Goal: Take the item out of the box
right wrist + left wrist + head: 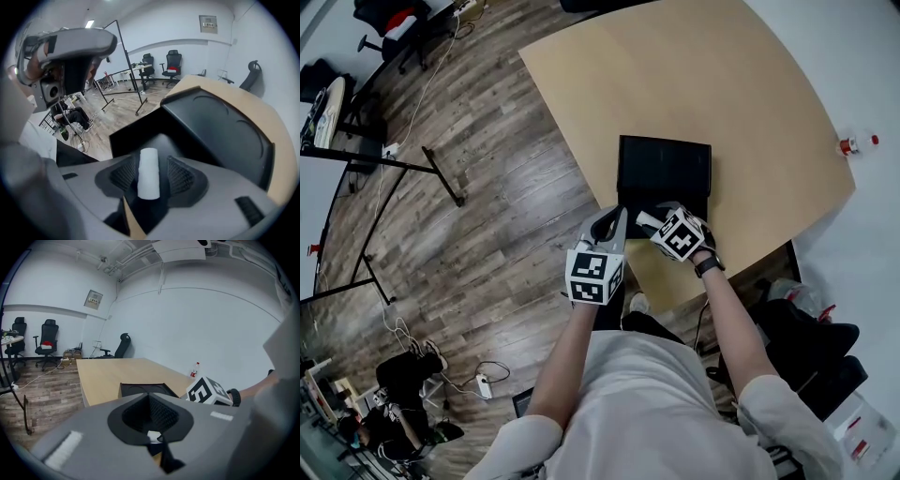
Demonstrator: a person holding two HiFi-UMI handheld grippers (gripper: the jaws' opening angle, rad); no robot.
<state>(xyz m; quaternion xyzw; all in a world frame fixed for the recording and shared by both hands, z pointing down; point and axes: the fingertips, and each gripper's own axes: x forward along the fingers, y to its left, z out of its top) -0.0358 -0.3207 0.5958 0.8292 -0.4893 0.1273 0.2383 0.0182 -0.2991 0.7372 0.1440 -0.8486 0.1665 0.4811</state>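
The big tan table (750,112) fills the upper right of the head view. The black box (664,171) sits on it in the middle of the frame. The box top is dark, with two round shapes pressed in. From here I cannot see the item inside it.

Both grippers are just under the box in the head view. The left gripper (150,411) is lower and more to the left. Its jaws are pressed together with nothing in them. The right gripper (151,164) tips down at the near edge of the box, and its jaws are spread wide.

I think the job now is to reach for the item. It would go best to hold the jaws wide on the way down. Get the item right in the middle gap, then close and lift straight up. The left gripper could steady the box so it does not slide.

A small white roll (149,180) stands between the right jaws, low in the middle of the right gripper view. The pads do not squeeze it. I cannot tell if it is the item or part of the tool.
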